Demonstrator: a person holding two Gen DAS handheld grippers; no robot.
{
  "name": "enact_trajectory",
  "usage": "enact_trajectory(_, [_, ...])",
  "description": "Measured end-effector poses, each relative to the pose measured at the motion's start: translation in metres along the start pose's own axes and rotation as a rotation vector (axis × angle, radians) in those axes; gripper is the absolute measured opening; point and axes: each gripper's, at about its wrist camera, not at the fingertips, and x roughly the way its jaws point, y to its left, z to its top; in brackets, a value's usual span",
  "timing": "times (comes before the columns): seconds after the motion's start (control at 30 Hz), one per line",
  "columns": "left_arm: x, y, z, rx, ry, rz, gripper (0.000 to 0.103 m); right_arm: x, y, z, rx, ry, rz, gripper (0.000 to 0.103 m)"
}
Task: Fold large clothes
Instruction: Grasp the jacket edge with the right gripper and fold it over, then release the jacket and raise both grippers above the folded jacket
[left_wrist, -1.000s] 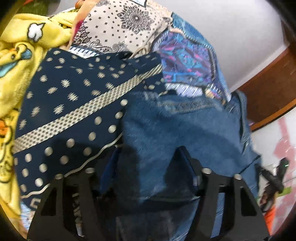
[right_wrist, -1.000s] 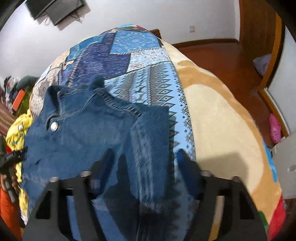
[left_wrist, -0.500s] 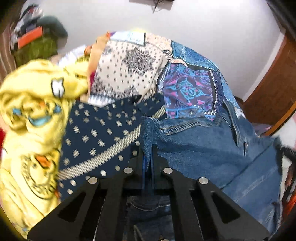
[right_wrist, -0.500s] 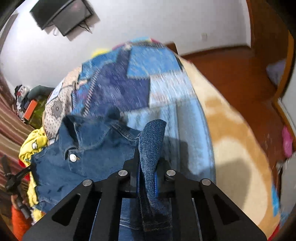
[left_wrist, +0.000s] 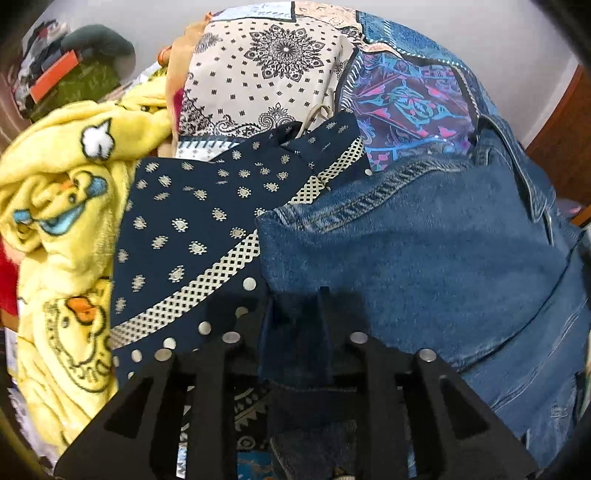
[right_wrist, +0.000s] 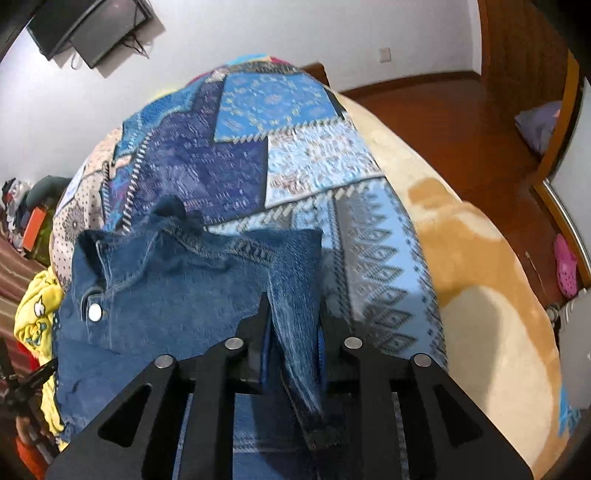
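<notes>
Both your grippers just clamped the denim jacket and now their jaws are easing apart: left gripper and right gripper each with denim between them, pads barely off. The jacket lies on the bed's patchwork quilt, folded edges laid down.

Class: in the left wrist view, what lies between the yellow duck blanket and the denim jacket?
A navy dotted garment lies between the yellow duck blanket and the denim jacket.
</notes>
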Motion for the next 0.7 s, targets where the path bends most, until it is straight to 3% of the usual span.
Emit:
enact_trajectory(0.03, [-0.002, 0.000, -0.001, 0.008, 0.004, 0.006, 0.031, -0.005, -0.001, 0.001, 0.011, 0.025, 0.005, 0.026])
enact_trajectory(0.07, [-0.008, -0.001, -0.001, 0.011, 0.002, 0.023, 0.038, -0.008, 0.000, 0.000, 0.015, 0.041, 0.008, 0.036])
enact_trajectory(0.1, [-0.016, -0.001, -0.002, 0.002, -0.006, 0.035, 0.049, -0.018, 0.001, -0.001, 0.012, 0.056, 0.019, 0.041])
enact_trajectory(0.13, [-0.022, 0.000, -0.002, -0.006, -0.012, 0.033, 0.054, -0.022, 0.002, -0.002, 0.004, 0.052, 0.024, 0.047])
enact_trajectory(0.3, [-0.076, -0.005, -0.010, -0.016, -0.066, -0.025, 0.061, -0.087, 0.016, -0.019, -0.088, -0.047, -0.010, 0.052])
enact_trajectory(0.43, [-0.123, -0.015, -0.024, 0.028, -0.123, -0.052, 0.064, -0.147, 0.022, -0.036, -0.152, -0.161, -0.005, 0.064])
enact_trajectory(0.53, [-0.161, -0.017, -0.043, 0.051, -0.180, -0.059, 0.077, -0.192, 0.029, -0.056, -0.223, -0.256, -0.032, 0.075])
enact_trajectory(0.6, [-0.188, -0.016, -0.063, 0.053, -0.222, -0.084, 0.092, -0.217, 0.033, -0.074, -0.275, -0.303, -0.039, 0.081])
enact_trajectory(0.7, [-0.211, -0.015, -0.090, 0.065, -0.263, -0.107, 0.094, -0.239, 0.031, -0.102, -0.306, -0.341, -0.042, 0.085])
